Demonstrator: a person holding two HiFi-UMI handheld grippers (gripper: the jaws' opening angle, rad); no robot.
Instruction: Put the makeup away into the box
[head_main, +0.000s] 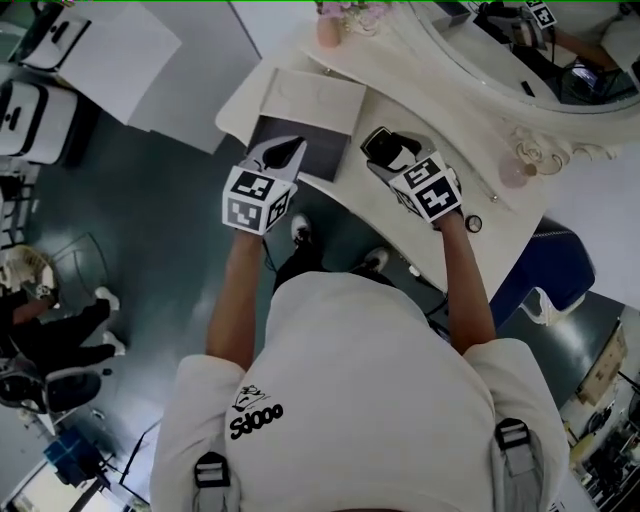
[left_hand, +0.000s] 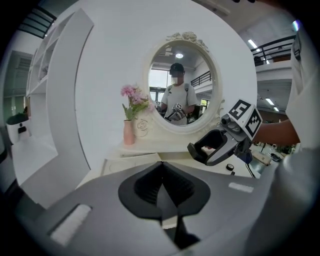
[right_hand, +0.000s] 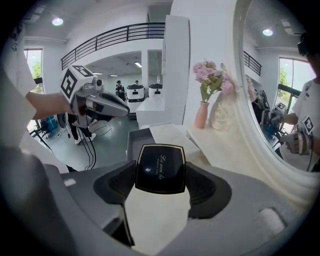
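Slippage risk: right gripper (right_hand: 161, 175) clamps the glossy black compact (right_hand: 160, 161) edgewise, short of the box (head_main: 325, 150). Left gripper (left_hand: 161, 187) jaws together, empty

Head camera looking steeply down on grey open box (head_main: 325, 150); gripper cameras riding low, facing far, sharing cream-framed oval mirror (left_hand: 182, 85).

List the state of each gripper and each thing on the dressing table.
Left gripper: shut, empty.
Right gripper: shut on the compact.
Compact: closed, clamped between the jaws.
Box: open.
Vase: upright, holding pink flowers.
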